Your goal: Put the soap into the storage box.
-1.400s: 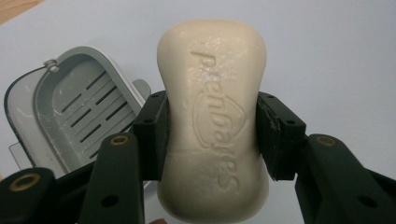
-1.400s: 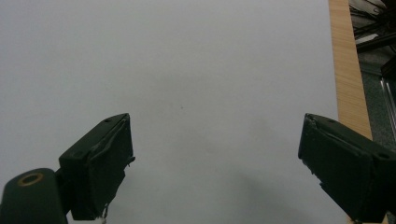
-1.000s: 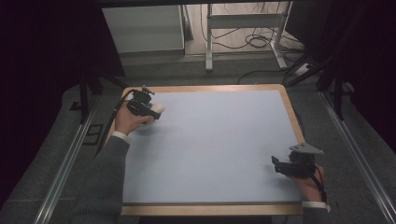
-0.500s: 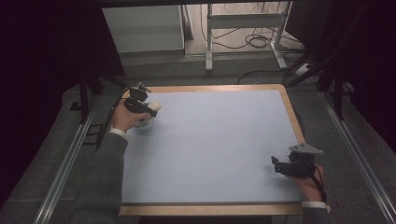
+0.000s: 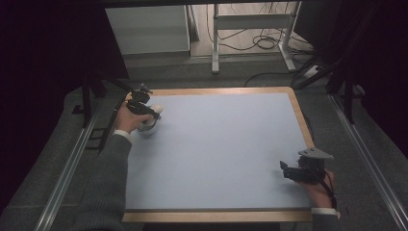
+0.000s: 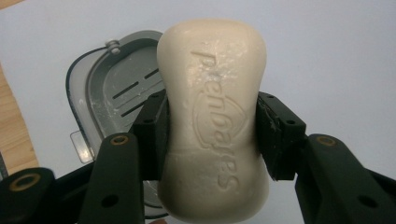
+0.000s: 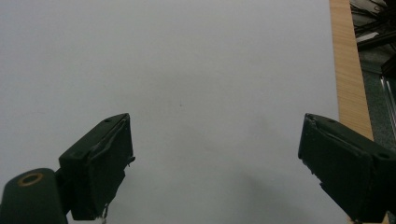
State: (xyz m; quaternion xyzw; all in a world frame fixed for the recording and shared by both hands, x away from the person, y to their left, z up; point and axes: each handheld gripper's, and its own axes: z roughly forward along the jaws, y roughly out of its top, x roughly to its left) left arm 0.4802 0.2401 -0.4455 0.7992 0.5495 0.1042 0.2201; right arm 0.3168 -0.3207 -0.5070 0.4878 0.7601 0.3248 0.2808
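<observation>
Soap, a cream-coloured bar with raised lettering on its face, sat clamped at its narrow waist between the two black jaws of the left gripper; both pads pressed against its sides, and its ends stuck out beyond the pads on either side. Just beyond it lay a grey soap dish, slotted in its floor and dusted with white residue, with part of the bar covering it in the left gripper view. Whether the bar touched the dish or hung above it I could not tell. From the high view the left gripper was at the table's far left corner, held in the person's left hand, a grey sleeve running back toward the near edge, and a pale shape beneath the gripper marked where the dish stood.

Well apart from all that, at the near right corner, the right gripper rested low over the table in the right hand, the grey three-cornered plate on top. Its jaws stood wide apart with nothing between them, only the pale blue surface of the table ahead and the wooden border off to one side.
</observation>
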